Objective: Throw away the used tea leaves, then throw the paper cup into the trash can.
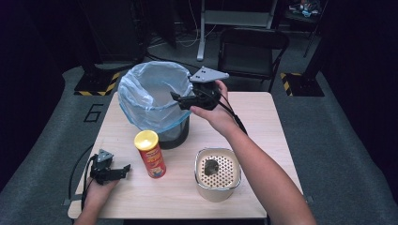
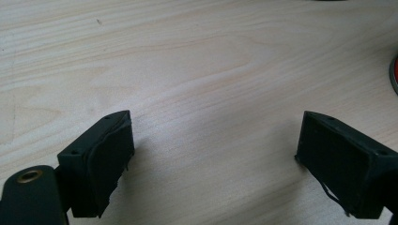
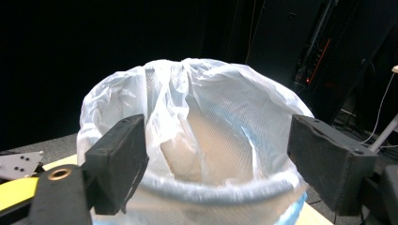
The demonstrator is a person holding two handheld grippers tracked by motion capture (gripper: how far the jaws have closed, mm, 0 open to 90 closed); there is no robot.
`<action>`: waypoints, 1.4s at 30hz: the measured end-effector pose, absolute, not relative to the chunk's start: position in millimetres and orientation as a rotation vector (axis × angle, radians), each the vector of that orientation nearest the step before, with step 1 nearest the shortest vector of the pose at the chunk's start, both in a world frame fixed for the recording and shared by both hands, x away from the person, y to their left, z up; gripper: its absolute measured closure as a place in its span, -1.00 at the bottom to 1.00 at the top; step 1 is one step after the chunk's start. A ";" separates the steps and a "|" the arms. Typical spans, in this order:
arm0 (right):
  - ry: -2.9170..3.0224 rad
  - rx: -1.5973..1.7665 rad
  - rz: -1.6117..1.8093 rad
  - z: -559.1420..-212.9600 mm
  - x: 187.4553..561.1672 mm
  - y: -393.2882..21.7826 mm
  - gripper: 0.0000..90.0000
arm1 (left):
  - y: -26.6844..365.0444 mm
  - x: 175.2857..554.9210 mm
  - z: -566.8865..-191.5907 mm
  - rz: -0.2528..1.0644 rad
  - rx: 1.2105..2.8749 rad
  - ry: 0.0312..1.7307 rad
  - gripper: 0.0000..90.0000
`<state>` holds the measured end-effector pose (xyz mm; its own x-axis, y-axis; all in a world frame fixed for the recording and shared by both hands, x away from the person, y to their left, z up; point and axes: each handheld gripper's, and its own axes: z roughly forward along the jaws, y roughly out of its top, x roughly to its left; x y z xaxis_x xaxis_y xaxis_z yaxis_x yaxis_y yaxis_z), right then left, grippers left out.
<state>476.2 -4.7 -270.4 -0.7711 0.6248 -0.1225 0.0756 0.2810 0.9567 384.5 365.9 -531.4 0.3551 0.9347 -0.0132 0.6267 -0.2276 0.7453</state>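
The right tongs hang spread and empty just over the lined bin's rim. The left tongs, also spread, rest nearer the upright red can beside the bin.

Two black tools, left and right (grey three-cornered plates, trailing black cables), bare forearms.

The bin, the red can and the perforated pot crowd the counter's middle. Its right side is free. The bin's mouth is open.
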 end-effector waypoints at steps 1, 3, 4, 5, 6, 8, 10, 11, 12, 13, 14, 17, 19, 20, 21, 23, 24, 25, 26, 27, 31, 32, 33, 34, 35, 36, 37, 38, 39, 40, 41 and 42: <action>2.073 0.639 1.518 -272.1 474.6 -9.3 -0.54 | 365.9 384.6 -531.4 0.591 1.952 1.355 -0.75; 2.056 0.643 1.531 -275.0 472.2 -16.7 -0.50 | 365.8 384.6 -531.3 0.590 1.954 1.355 -0.76; 2.049 0.646 1.544 -276.4 471.5 -20.6 -0.49 | 365.8 384.7 -531.2 0.590 1.956 1.355 -0.76; 2.048 0.645 1.552 -277.5 471.0 -24.8 -0.47 | 365.8 384.7 -531.3 0.590 1.955 1.354 -0.76; 2.042 0.654 1.558 -279.0 469.5 -28.3 -0.45 | 365.7 384.7 -531.2 0.590 1.955 1.356 -0.76; 2.036 0.663 1.551 -281.9 466.5 -35.9 -0.42 | 365.6 384.6 -531.2 0.591 1.955 1.357 -0.76; 2.038 0.662 1.502 -285.2 464.0 -43.0 -0.41 | 366.0 384.6 -530.9 0.590 1.965 1.352 -0.76; 2.037 0.662 1.493 -287.3 462.4 -46.4 -0.41 | 366.0 384.5 -530.4 0.588 1.973 1.350 -0.76; 2.039 0.667 1.493 -289.5 461.0 -49.6 -0.41 | 365.2 384.7 -531.3 0.598 1.961 1.346 -0.77; 2.037 0.668 1.498 -291.3 459.8 -52.6 -0.42 | 365.3 384.5 -530.7 0.589 1.969 1.350 -0.77; 2.037 0.668 1.498 -291.3 459.8 -52.6 -0.42 | 365.3 384.5 -530.7 0.589 1.969 1.350 -0.77; 2.037 0.672 1.510 -296.6 455.9 -61.4 -0.43 | 365.2 384.8 -530.2 0.585 1.958 1.359 -0.77; 2.035 0.670 1.481 -300.8 451.3 -68.8 -0.43 | 366.6 383.6 -528.6 0.571 1.939 1.357 -0.77; 2.038 0.669 1.478 -301.9 449.6 -71.2 -0.43 | 367.0 382.8 -527.5 0.569 1.926 1.355 -0.77; 2.036 0.668 1.474 -302.9 447.6 -73.8 -0.43 | 367.5 382.0 -526.0 0.562 1.913 1.349 -0.77; 2.029 0.668 1.473 -305.1 443.4 -78.8 -0.44 | 367.9 380.1 -522.2 0.569 1.898 1.338 -0.77; 2.029 0.668 1.473 -305.1 443.4 -78.8 -0.44 | 367.9 380.1 -522.2 0.569 1.898 1.338 -0.77; 2.025 0.666 1.461 -307.7 439.6 -84.4 -0.44 | 367.4 378.2 -518.4 0.584 1.889 1.319 -0.77; 2.023 0.665 1.451 -308.7 438.1 -86.0 -0.44 | 366.1 377.5 -517.0 0.583 1.876 1.317 -0.77; 2.024 0.660 1.446 -310.1 436.4 -88.3 -0.44 | 366.0 376.4 -514.3 0.576 1.889 1.306 -0.77; 2.020 0.671 1.429 -316.6 429.0 -98.5 -0.45 | 359.7 373.0 -505.9 0.561 1.877 1.272 -0.77; 2.016 0.671 1.435 -318.5 426.9 -101.7 -0.45 | 357.9 372.4 -504.1 0.561 1.870 1.257 -0.77; 2.017 0.675 1.436 -320.4 424.6 -105.0 -0.45 | 355.7 371.2 -501.9 0.552 1.863 1.249 -0.77; 2.013 0.678 1.436 -322.3 422.2 -108.6 -0.45 | 355.7 371.2 -501.9 0.552 1.863 1.249 -0.77; 2.007 0.682 1.437 -324.3 419.6 -112.4 -0.45 | 354.2 370.1 -499.1 0.551 1.875 1.232 -0.77; 2.004 0.683 1.430 -326.3 417.8 -116.6 -0.45 | 349.4 368.2 -495.6 0.540 1.863 1.208 -0.77; 1.999 0.692 1.428 -328.5 415.5 -120.8 -0.45 | 349.4 368.2 -495.6 0.540 1.863 1.208 -0.77; 1.996 0.705 1.432 -331.0 413.3 -125.2 -0.45 | 345.2 366.3 -492.3 0.520 1.865 1.190 -0.77; 1.992 0.711 1.430 -333.4 411.7 -130.0 -0.46 | 343.2 365.1 -490.7 0.515 1.870 1.182 -0.77; 1.986 0.724 1.425 -336.0 409.6 -134.6 -0.46 | 341.3 364.0 -489.3 0.512 1.873 1.172 -0.77; 1.980 0.730 1.419 -338.7 408.1 -139.3 -0.46 | 339.9 363.1 -487.7 0.500 1.879 1.162 -0.77; 1.980 0.749 1.419 -341.4 406.4 -143.6 -0.46 | 337.5 362.2 -486.8 0.498 1.867 1.157 -0.77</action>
